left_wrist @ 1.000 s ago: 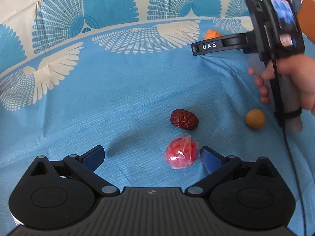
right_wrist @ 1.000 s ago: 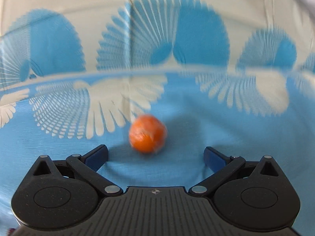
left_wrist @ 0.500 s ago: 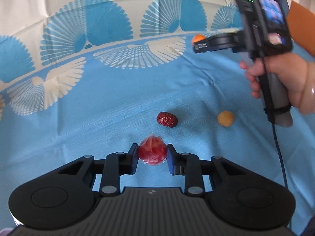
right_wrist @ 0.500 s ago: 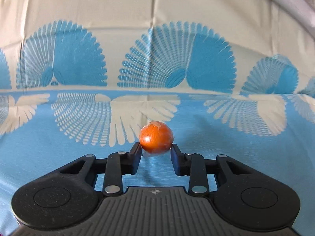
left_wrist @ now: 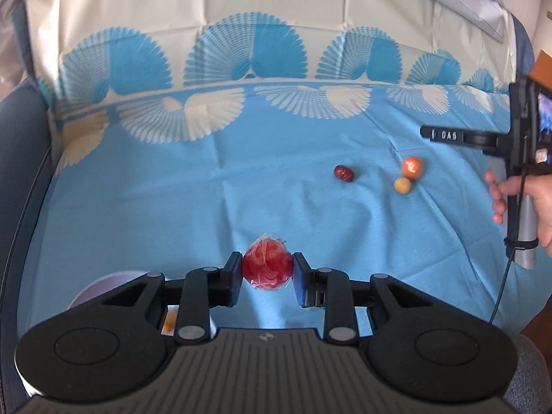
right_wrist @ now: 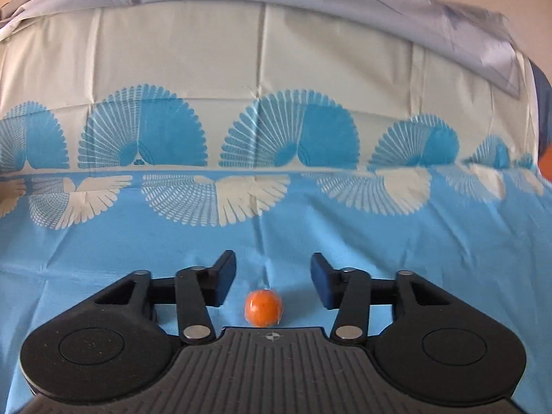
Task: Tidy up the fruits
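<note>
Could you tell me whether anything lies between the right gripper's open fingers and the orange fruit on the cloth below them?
Nothing visible does: the right gripper stands open, and the orange fruit lies on bare blue cloth.

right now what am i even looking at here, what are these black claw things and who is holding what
There is no robot here. A person holds a hand-held gripper in each hand, and each picture comes from a camera on one gripper, looking forward along its two fingers.

In the left-hand picture, the left gripper is closed on a round red fruit in clear plastic wrap. On the blue patterned cloth beyond lie a dark red wrinkled date, a round orange fruit and a small round yellow fruit. At the right edge the person's hand holds the other gripper by its handle.

In the right-hand picture, the right gripper has just been opening. Nothing sits between its fingers, and the same orange fruit lies on the cloth just below.
</note>
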A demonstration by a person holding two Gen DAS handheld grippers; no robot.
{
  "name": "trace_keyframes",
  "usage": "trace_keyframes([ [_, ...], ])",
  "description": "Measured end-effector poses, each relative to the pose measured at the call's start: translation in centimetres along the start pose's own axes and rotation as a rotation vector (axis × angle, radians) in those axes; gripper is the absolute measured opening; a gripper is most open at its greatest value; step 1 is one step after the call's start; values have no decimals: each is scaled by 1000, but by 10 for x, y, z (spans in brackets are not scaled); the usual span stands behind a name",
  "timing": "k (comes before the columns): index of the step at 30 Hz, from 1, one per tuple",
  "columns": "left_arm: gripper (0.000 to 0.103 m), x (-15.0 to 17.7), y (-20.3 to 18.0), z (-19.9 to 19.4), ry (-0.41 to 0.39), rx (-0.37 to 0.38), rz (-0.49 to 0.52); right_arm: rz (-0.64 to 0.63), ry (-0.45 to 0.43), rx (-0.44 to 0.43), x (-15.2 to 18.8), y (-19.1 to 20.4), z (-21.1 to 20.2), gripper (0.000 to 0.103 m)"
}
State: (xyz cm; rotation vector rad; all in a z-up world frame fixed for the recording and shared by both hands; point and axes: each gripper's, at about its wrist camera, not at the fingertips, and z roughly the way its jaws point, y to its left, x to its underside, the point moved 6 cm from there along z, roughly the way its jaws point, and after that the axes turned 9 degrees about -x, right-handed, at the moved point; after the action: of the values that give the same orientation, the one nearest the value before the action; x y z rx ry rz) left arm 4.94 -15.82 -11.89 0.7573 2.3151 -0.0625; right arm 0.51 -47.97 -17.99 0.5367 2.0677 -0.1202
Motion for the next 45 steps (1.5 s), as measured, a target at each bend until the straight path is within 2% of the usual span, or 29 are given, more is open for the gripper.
trace_keyframes([
  [2,33,6,5,0,16,-6,-7,5,46,16,13,-3,14,78],
  [7,33,5,5,8,41,17,-16,125,164,29,39,-19,56,77],
  [9,33,2,0,12,43,33,-19,216,167,50,48,-32,58,75],
  [12,33,1,-13,17,40,61,-7,289,114,39,58,-46,47,77],
  [17,33,6,-29,21,54,89,4,249,44,58,65,-47,16,77],
  [22,33,11,-32,16,53,92,22,164,71,-56,77,-25,6,77],
  [25,33,12,-30,12,53,82,22,72,86,-72,76,-8,16,77],
  [26,33,12,-29,11,54,79,19,58,97,-80,76,-4,20,73],
  [27,33,11,-27,11,56,78,14,50,122,-92,78,0,26,64],
  [28,33,10,-26,10,55,76,11,46,144,-109,79,4,30,60],
  [29,33,10,-25,8,51,72,10,27,149,-100,79,8,31,42],
  [31,33,7,-22,5,43,65,8,-48,152,-54,79,17,27,39],
  [33,33,4,-18,-3,33,65,-5,-38,139,-27,74,20,12,39],
  [36,33,-3,-10,-21,16,47,-25,0,63,-38,56,29,-36,39],
  [38,33,-7,-3,-38,2,32,-37,7,16,-85,44,47,-80,39],
  [41,33,-6,13,-73,-15,-12,-43,-27,-29,-212,36,87,-152,39],
  [45,33,16,40,-119,-10,-78,-42,-88,-37,-316,46,142,-231,39],
])
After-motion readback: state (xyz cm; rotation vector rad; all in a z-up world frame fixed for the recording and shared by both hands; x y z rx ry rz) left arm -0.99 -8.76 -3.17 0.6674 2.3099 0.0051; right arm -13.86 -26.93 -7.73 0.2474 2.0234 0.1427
